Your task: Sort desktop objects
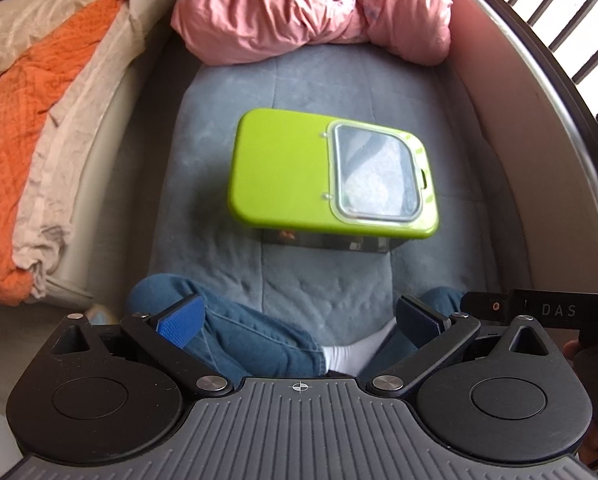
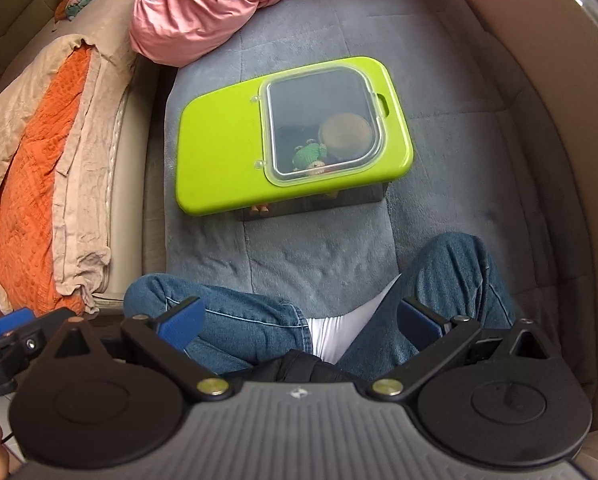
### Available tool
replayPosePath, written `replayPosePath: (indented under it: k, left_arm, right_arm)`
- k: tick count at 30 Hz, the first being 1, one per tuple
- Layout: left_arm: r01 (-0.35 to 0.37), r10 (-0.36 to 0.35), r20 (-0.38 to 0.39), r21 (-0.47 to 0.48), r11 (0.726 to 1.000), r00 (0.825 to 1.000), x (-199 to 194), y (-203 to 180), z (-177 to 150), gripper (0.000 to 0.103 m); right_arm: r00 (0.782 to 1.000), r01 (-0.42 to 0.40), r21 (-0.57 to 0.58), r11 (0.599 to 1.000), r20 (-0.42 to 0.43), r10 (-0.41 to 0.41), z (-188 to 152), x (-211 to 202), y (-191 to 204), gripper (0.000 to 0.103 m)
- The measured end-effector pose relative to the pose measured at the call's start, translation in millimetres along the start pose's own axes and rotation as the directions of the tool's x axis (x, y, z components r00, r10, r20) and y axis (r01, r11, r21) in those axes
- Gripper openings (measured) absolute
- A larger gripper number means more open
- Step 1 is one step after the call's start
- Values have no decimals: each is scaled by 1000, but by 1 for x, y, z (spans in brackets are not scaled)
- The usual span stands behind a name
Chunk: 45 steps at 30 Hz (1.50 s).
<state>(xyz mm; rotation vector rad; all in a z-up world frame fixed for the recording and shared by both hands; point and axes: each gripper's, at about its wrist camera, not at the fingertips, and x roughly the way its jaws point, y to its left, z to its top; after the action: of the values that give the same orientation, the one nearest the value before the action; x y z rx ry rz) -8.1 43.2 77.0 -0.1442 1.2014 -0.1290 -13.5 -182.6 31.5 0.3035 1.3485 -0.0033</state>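
Because the green-lidded box (image 2: 291, 136) on the grey bed cover (image 2: 459, 160) looks rigid and smooth, we judge its lid edge the best hold; both the left tool (image 1: 299, 320) and the right tool (image 2: 299, 320) are spread, empty.

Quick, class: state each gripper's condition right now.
Left gripper: open, holding nothing.
Right gripper: open, holding nothing.

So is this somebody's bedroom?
Probably a bedroom or a cosy sofa corner: a pink quilt is bunched up, an orange blanket lies beside it, and a green-lidded box sits on grey padding.
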Motion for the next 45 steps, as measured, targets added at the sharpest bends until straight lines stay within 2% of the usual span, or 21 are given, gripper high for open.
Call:
replayPosePath:
  k: [15,45]
  left_arm:
    - [-8,8,-9,3,1000,1000,4,0,-1,103]
    - [-52,51,-63,-13,999,997,31,4,3,103]
  right_arm:
    - [999,-9,6,1000,-39,9,0,10,-6,103]
    - [999,-3,0,1000,-42,3,0,18,-7,103]
